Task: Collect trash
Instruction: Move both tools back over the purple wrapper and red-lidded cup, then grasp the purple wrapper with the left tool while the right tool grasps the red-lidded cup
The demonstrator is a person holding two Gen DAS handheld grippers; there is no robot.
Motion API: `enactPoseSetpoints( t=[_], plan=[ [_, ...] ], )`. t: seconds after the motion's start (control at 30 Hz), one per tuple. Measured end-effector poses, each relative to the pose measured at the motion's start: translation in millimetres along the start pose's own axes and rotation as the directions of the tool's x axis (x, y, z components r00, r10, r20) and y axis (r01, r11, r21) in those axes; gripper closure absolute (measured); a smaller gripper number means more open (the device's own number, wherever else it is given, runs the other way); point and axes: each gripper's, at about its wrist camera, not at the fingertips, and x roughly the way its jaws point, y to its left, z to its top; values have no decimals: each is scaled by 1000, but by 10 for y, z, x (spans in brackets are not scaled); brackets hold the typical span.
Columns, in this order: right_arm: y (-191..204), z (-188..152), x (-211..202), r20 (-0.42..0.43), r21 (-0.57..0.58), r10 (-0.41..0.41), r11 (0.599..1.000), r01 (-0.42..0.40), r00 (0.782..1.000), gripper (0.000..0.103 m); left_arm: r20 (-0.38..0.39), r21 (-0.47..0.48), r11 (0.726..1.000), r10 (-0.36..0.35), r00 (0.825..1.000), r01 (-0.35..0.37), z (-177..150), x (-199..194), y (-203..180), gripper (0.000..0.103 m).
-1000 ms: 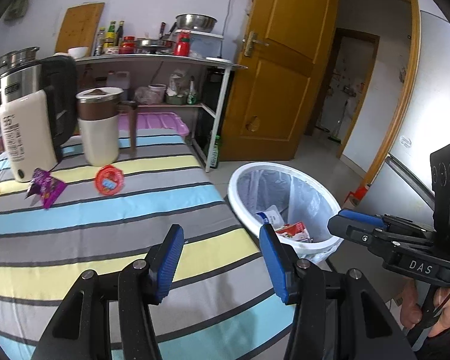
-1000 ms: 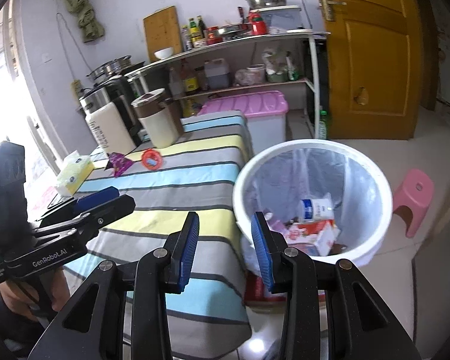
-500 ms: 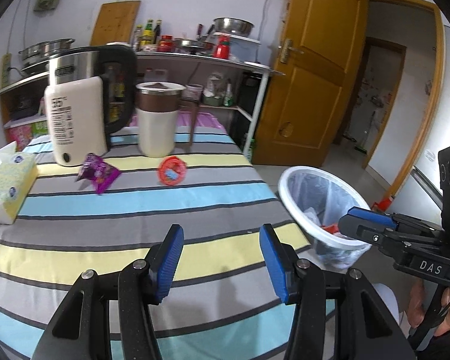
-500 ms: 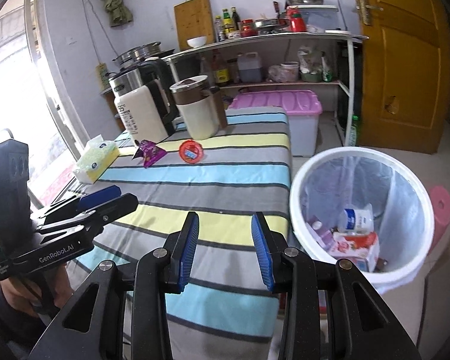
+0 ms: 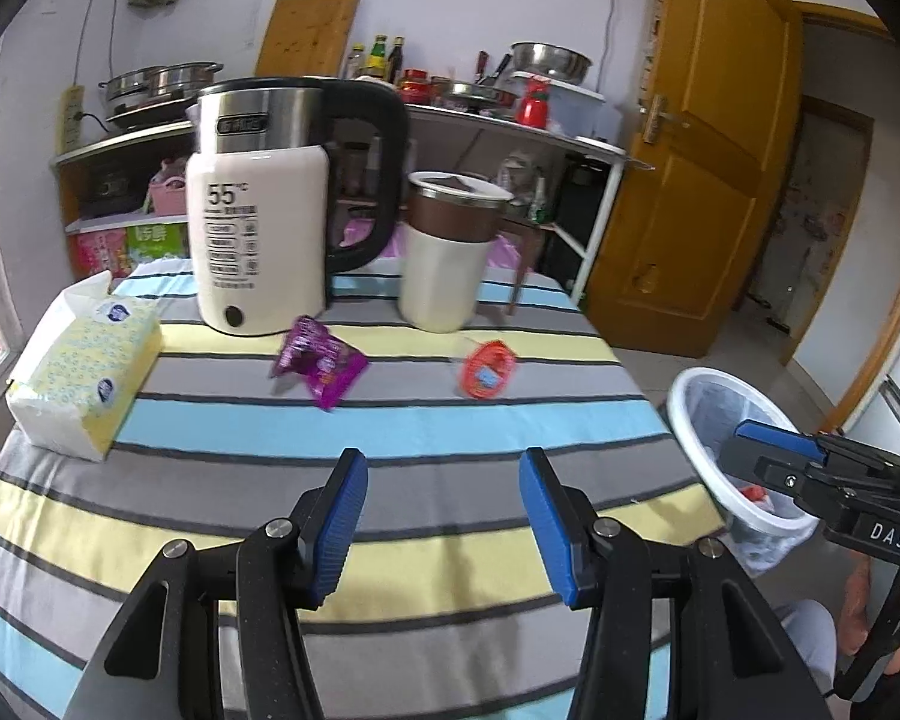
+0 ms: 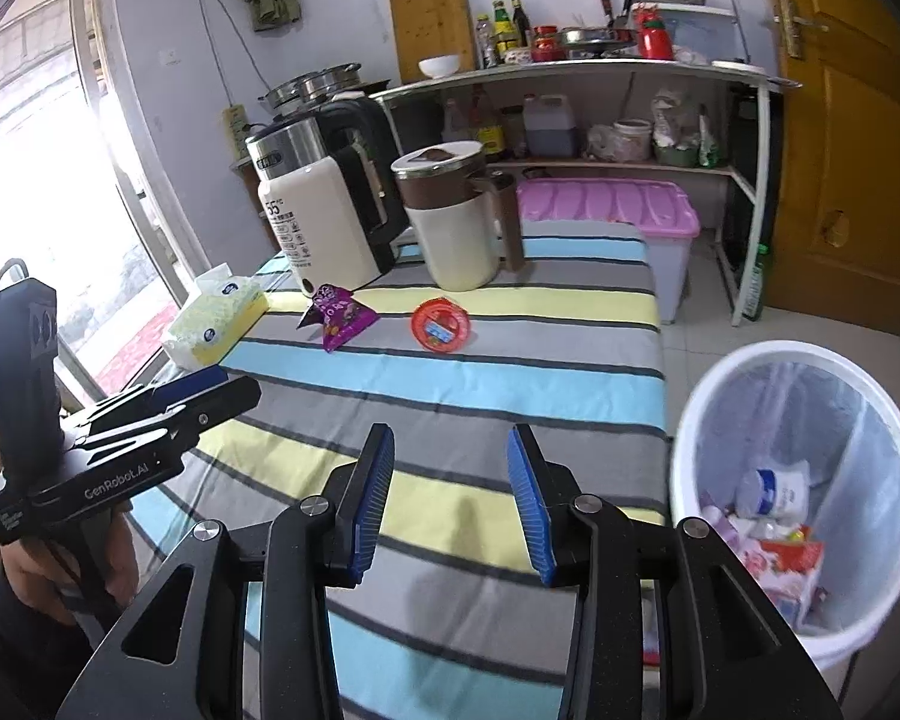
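A purple snack wrapper [image 5: 324,363] and a round red wrapper [image 5: 486,369] lie on the striped tablecloth [image 5: 390,420], in front of the kettle and the jug. Both also show in the right wrist view: the purple wrapper [image 6: 342,315] and the red wrapper [image 6: 441,324]. My left gripper [image 5: 444,510] is open and empty above the near stripes. My right gripper [image 6: 450,498] is open and empty over the table's right part. The white trash bin [image 6: 798,480] stands on the floor right of the table and holds several pieces of trash; it also shows in the left wrist view [image 5: 732,450].
A white kettle [image 5: 258,228], a cream-and-brown jug [image 5: 450,258] and a tissue pack [image 5: 84,378] stand at the table's back and left. Behind are a shelf with cookware [image 6: 570,72], a pink storage box [image 6: 618,210] and a wooden door [image 5: 708,150].
Both grippers have swung left, from the bin toward the table. The wrappers and kettle now sit nearer the centre of both views. Both jaws stayed open.
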Motion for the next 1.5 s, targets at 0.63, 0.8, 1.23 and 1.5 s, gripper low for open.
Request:
enactPoseSetpoints(
  t=[0.63,0.8,1.23,1.5],
  plan=[
    [110,444,894,-55,-48,22,999,-24,998,54,-74,-67,995,63,995,-68,458,799,690,44],
    [114,556,1150,-62,-56,13,998,-17,998,54,-106,-88,994,60,993,-69,531,1084,773,43],
    [12,692,1672,-111,-22,7,1000,-10,994,53,-175,-129,988,58,983,-81,577,1553,949,43],
    [-63,687,1804,-151,9,-10,1000,12,988,54,-178,-93,992,63,982,-81,541,1619,907,57]
  ],
)
